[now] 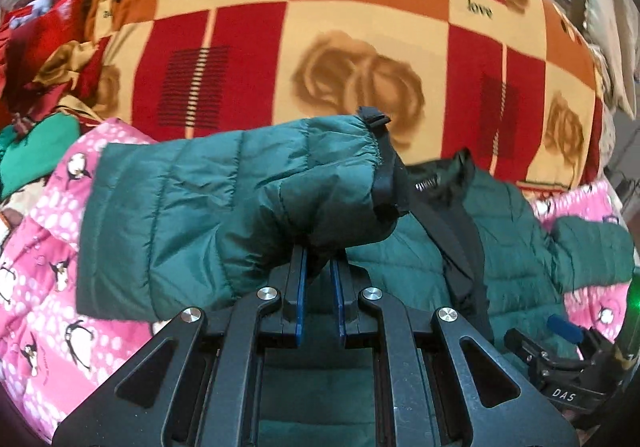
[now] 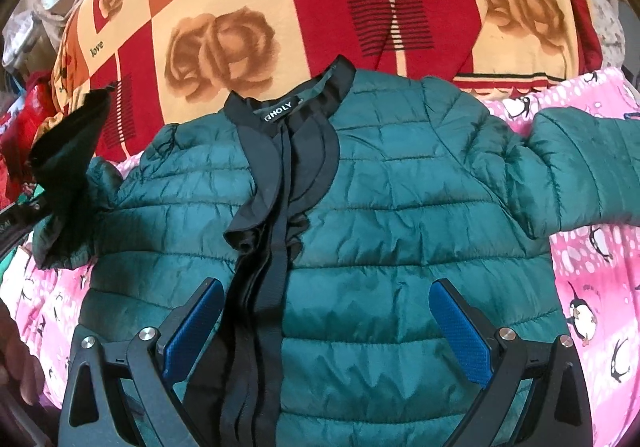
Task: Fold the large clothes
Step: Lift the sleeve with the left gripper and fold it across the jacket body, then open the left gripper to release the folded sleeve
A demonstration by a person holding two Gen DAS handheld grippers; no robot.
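Across the pink penguin-print blanket [image 2: 592, 287] lies a dark green quilted puffer jacket [image 2: 400, 207], front up, its black-trimmed collar [image 2: 288, 107] toward the red, orange and cream rose-patterned blanket [image 2: 320, 7] behind it. Only the right wrist view shows the jacket whole: the black placket running down the middle, the collar label, one sleeve stretched out toward the right edge, and the other sleeve [image 2: 68, 175] raised at the far left, dark and blurred there.

The left wrist view shows that raised sleeve [image 1: 240, 207] close up, its elastic cuff [image 1: 380, 167] with black binding turned rightward above the jacket body. It also shows a heap of red and green clothes [image 1: 36, 59] at the far left.

The left hand-held gripper [image 1: 320, 271] is pressed together on a fold of the sleeve, blue pads nipping the fabric and lifting it off the bed. The right hand-held gripper [image 2: 328, 331] is spread wide over the jacket's lower front, holding nothing; it appears to hover just above the fabric, though contact is hard to judge.
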